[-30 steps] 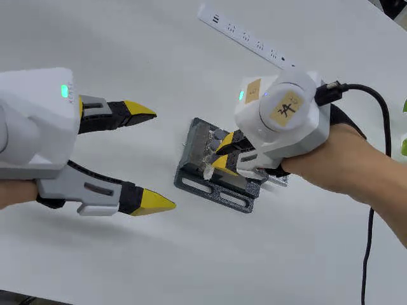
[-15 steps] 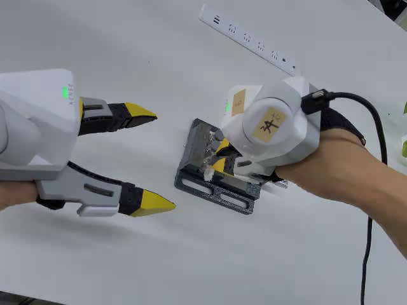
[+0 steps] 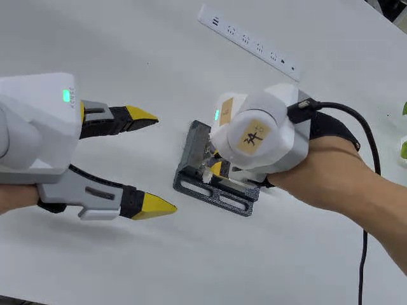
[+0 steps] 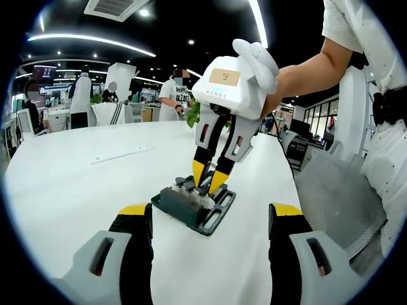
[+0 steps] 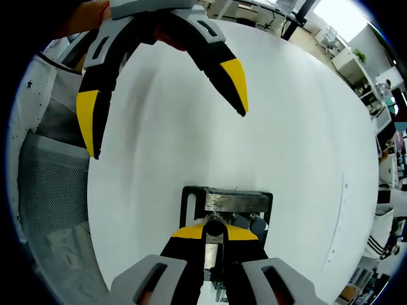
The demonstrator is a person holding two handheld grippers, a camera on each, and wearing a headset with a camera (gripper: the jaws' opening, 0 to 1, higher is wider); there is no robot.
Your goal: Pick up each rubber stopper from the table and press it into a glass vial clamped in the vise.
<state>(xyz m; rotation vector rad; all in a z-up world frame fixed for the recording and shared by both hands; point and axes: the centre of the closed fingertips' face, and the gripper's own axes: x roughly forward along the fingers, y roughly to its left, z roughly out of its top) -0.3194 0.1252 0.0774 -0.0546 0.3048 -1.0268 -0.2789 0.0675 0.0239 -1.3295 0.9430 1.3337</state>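
Observation:
A small dark vise [image 3: 219, 192] sits mid-table and clamps a row of glass vials [image 4: 184, 189] with grey stoppers [image 5: 257, 225] in their tops. My right gripper [image 3: 215, 166] stands steeply over the vise, pointing down at the vials. Its yellow-tipped jaws are shut on a grey rubber stopper [image 5: 214, 225] right on top of one vial. In the left gripper view the right gripper [image 4: 207, 177] comes down onto the row from above. My left gripper [image 3: 150, 160] hangs left of the vise, open, with nothing between its jaws, and appears as the left gripper [image 5: 168, 130] beyond the vise.
A white power strip [image 3: 249, 41] lies at the table's far side. The right gripper's black cable [image 3: 367, 190] runs along the person's right forearm. The white table [image 3: 127, 51] is bare around the vise. People and furniture stand in the background of the room.
My right gripper has tipped and shifted left over the vise, now covering more of the vials. The left gripper has stayed where it was, still open.

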